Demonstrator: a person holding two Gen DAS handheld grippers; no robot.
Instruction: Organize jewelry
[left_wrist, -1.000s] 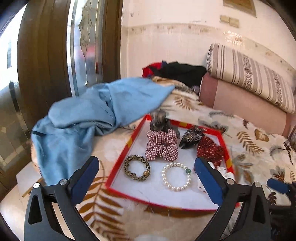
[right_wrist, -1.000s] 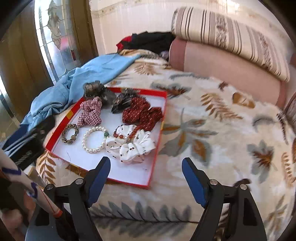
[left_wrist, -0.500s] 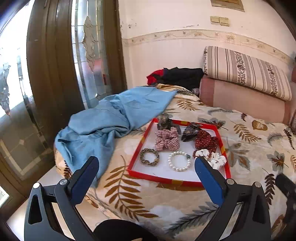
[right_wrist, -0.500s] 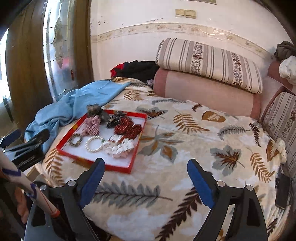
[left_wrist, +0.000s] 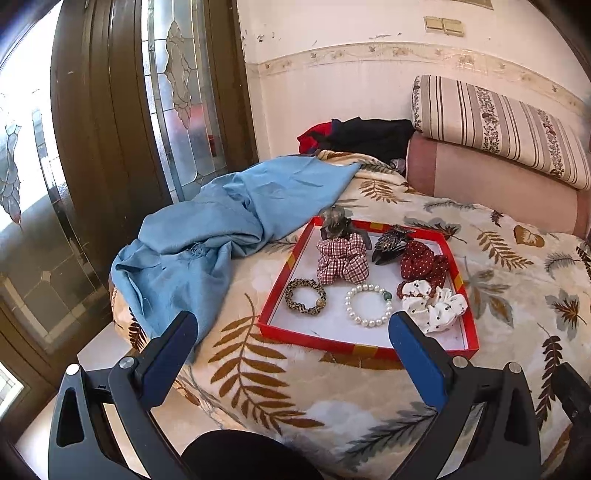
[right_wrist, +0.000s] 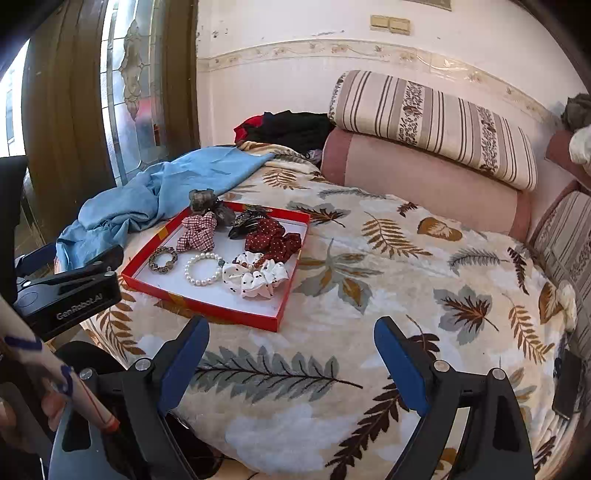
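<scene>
The tray (left_wrist: 369, 345) lies on the bed (left_wrist: 498, 266), with a cloth (left_wrist: 207, 236) to its left and pillows (left_wrist: 498, 155) behind. In it, bracelets (left_wrist: 368, 305) lie in front, scrunchies (left_wrist: 343, 258) behind them.

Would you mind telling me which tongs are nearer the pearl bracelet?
Left. The left tongs hover open just before the pearl bracelet; the right tongs hang open farther back, rightward.

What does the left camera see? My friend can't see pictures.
A red tray on a leafy blanket holds a pearl bracelet, leopard band and scrunchies. The open left gripper hovers empty before it.
</scene>
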